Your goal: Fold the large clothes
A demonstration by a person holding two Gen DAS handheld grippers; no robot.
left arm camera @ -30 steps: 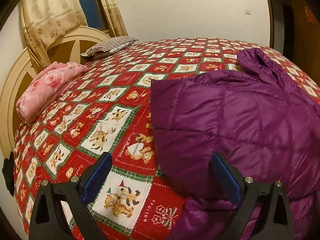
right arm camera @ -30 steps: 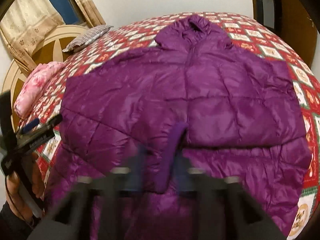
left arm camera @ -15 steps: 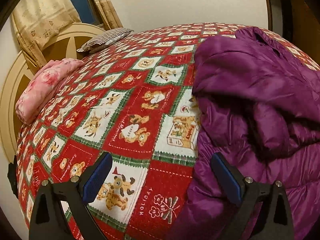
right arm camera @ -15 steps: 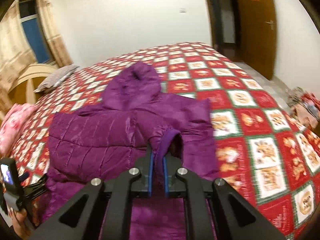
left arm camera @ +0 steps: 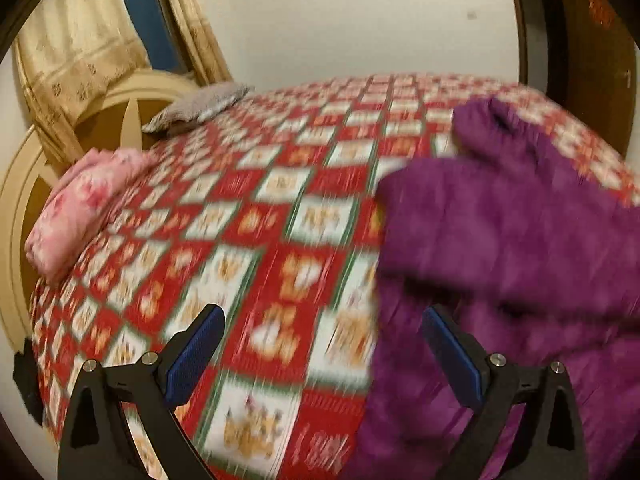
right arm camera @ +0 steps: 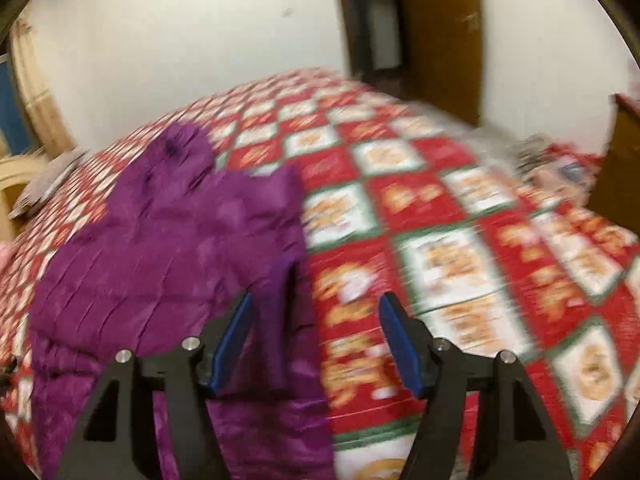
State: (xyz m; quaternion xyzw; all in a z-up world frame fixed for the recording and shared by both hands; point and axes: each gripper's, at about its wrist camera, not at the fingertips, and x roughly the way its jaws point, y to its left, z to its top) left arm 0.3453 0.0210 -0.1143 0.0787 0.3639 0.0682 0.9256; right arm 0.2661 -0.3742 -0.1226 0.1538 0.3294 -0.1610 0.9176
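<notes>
A purple puffer jacket (right arm camera: 168,248) lies on the bed (right arm camera: 460,208), hood toward the far wall, over the red teddy-bear quilt. Its sleeves appear to be folded in across the body, though blur makes the layering hard to read.

The right gripper (right arm camera: 316,340) has just been opening: its blue pads stand apart, and the sleeve cuff (right arm camera: 286,276) lies on the jacket just ahead of the left pad, no longer pinched. The left gripper (left arm camera: 320,356) is wide open and holds nothing; it hangs over the quilt with the jacket's left edge just beside its right finger.

So the sleeve-folding step looks finished on the right side, with the cuff released. The body is still long from hood to hem. The next move calls for both claws to take the near hem, one at each corner, and carry it toward the hood. The slippery padded fabric may spring back unless pressed flat.
</notes>
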